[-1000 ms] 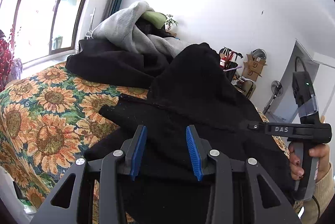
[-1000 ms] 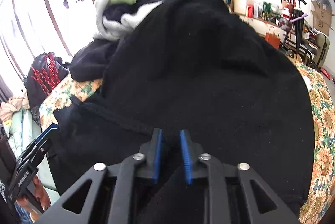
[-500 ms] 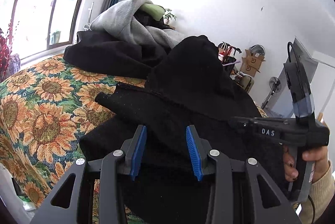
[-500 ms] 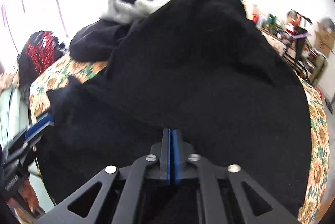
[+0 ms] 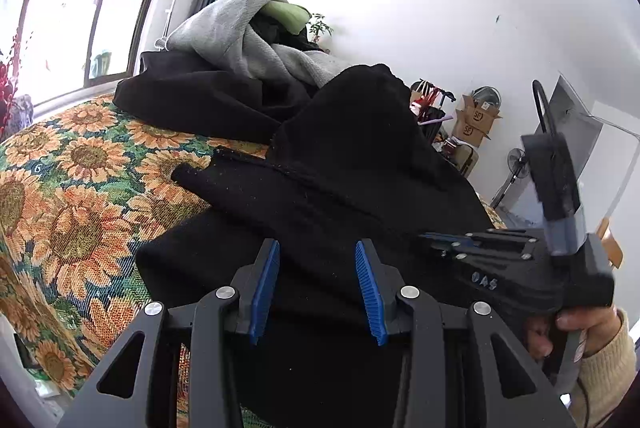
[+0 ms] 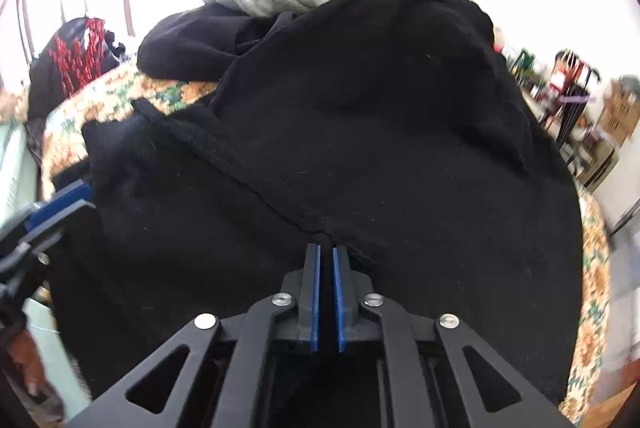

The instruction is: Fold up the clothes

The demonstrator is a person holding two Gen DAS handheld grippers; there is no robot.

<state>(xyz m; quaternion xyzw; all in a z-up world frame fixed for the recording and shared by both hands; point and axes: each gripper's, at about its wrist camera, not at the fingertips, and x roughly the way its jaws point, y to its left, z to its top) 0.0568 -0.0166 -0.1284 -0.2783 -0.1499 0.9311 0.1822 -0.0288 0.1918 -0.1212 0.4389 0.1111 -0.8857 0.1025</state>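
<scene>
The black knit sweater (image 6: 360, 131) is sprawled over most of the sunflower-print cloth on the table (image 5: 72, 187). It runs from the near edge up toward the far side, where a heap of grey and black clothes with a green item on top (image 5: 248, 39) sits against the window end. Part of it humps up high in the middle, so it's far from flat.

It looks like soft, floppy knit with some weight, so I'd guess it sags and stretches if lifted from one point. The fabric looks fuzzy rather than slippery, so it should pinch fine. The raised seam (image 6: 248, 183) running diagonally across it looks like the sensible place to grab, since it's thicker there.

A sleeve or similar narrow end (image 5: 192, 173) pokes out toward the left edge of the table, and the seam leads from there toward the near edge. I'd call the long axis roughly near-to-far, but with everything bunched up I can't be sure which end is neck or hem.

The right tool (image 6: 325, 292) is clenched, pads nearly together, right at the near end of that seam with what looks like a pinch of black knit between them. The left tool (image 5: 316, 292) sits released over the sweater's near-left part, its blue pads apart and nothing gripped.
</scene>
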